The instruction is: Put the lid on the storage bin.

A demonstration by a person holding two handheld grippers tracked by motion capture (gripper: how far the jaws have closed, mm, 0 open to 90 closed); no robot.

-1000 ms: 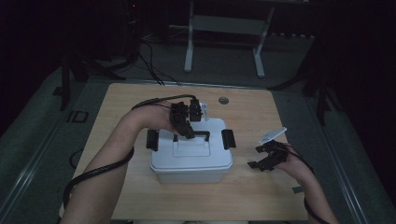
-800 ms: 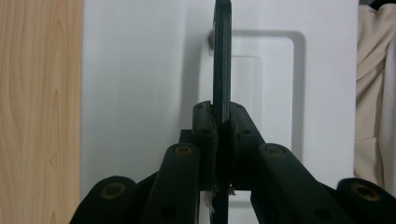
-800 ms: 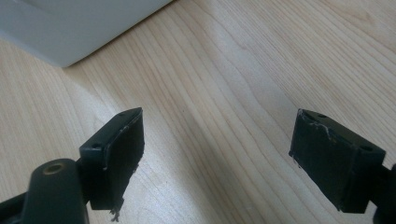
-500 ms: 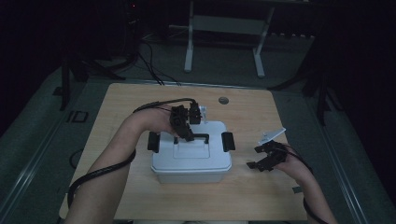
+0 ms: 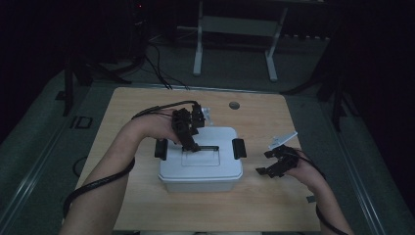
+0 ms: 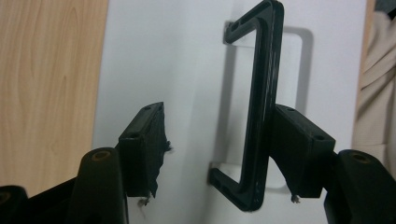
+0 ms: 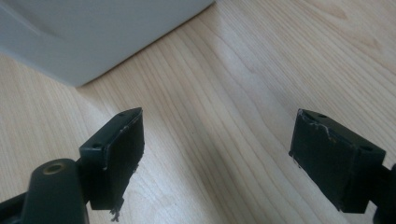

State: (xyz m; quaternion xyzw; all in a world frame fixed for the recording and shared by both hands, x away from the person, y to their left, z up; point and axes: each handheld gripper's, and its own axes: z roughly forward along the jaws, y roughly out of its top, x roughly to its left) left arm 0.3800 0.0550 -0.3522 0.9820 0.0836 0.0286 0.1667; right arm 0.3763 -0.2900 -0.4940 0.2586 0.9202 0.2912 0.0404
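Handle let go, box lid still shut

The white box (image 5: 200, 161) sat mid-bench, nearer the front edge, both side clips down. The left gripper (image 6: 212, 154) had just been opening its jaws; the black handle (image 6: 259, 107) stood between them, leaning on one pad, unpinched. The right gripper (image 7: 217, 154) waited with its jaws apart over bare bench (image 7: 261, 70); any lifting or unclipping remained.

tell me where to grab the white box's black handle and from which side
Grip the black handle on its long straight bar, near the middle, coming from above the lid. The bar is thin, stands raised off the lid and spans between two end pivots, so jaws fit either side. The left gripper already straddles it, its jaws just opened, one pad against the bar.
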